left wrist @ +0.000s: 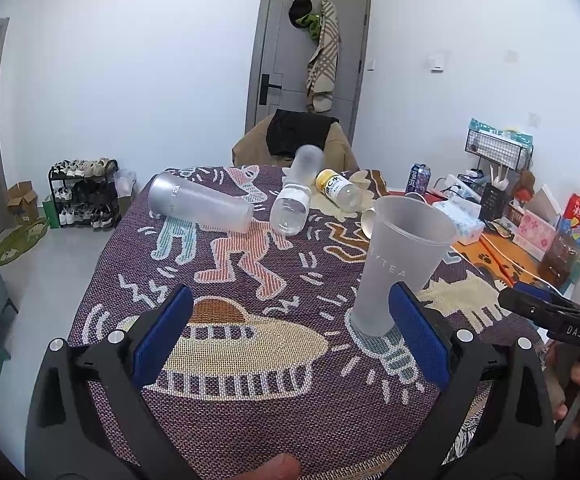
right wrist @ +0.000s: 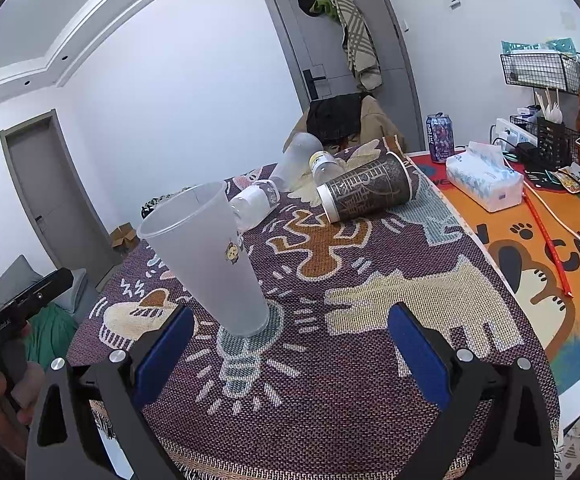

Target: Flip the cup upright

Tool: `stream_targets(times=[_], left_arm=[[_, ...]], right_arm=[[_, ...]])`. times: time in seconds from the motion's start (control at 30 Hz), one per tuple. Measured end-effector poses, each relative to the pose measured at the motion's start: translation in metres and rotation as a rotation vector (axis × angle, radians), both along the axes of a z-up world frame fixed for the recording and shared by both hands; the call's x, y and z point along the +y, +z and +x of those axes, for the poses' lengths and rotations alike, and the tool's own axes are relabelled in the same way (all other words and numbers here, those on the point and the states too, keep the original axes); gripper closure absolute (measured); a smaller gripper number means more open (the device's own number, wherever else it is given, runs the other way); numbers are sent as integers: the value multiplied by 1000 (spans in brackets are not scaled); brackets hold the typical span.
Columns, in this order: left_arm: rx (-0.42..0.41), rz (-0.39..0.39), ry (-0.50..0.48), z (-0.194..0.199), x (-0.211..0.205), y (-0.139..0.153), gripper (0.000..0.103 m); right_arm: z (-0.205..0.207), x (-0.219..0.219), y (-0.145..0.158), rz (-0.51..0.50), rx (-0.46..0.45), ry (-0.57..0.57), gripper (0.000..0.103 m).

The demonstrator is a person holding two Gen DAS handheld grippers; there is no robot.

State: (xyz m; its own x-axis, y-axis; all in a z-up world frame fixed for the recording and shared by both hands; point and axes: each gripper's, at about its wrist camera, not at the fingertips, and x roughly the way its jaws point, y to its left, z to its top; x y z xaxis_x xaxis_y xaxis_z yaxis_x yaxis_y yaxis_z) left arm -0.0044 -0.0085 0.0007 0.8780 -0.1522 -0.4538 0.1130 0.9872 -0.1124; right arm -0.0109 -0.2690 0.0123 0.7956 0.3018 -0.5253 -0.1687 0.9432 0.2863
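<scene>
A frosted plastic cup (left wrist: 399,264) stands upright on the patterned cloth (left wrist: 250,412), just past my left gripper's right finger; it also shows in the right wrist view (right wrist: 214,260), left of centre. My left gripper (left wrist: 290,336) is open and empty, its blue pads wide apart. My right gripper (right wrist: 290,348) is open and empty too, with the cup just beyond its left finger. A second frosted cup (left wrist: 198,206) lies on its side at the far left. A brown paper cup (right wrist: 365,192) lies on its side farther back.
Two clear bottles (left wrist: 293,208) (left wrist: 339,190) and another frosted cup (left wrist: 307,164) lie at the far end of the table. An orange mat (right wrist: 529,240) on the right holds a tissue pack (right wrist: 483,178), a can (right wrist: 439,136) and wire baskets. A chair (left wrist: 293,140) stands behind the table.
</scene>
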Motion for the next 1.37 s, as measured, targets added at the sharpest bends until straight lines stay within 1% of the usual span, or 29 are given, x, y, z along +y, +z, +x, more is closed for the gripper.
stream_targets(times=[0.37, 0.6, 0.83, 1.1, 1.23, 1.37], left_arm=[[1, -1, 4, 1, 2, -1, 6], [-10, -6, 35, -1, 7, 1, 6], [-11, -12, 43, 0, 10, 2, 6], [-30, 15, 16, -3, -1, 0, 6], [-8, -6, 13, 1, -1, 0, 6], [-16, -12, 22, 0, 0, 0, 6]], right_arm=[[2, 2, -1, -7, 1, 2, 8], [3, 3, 1, -12, -6, 10, 8], [4, 4, 0, -14, -7, 12, 8], [4, 5, -1, -19, -7, 15, 8], [2, 5, -2, -23, -6, 23, 8], [5, 7, -5, -36, 17, 51, 8]])
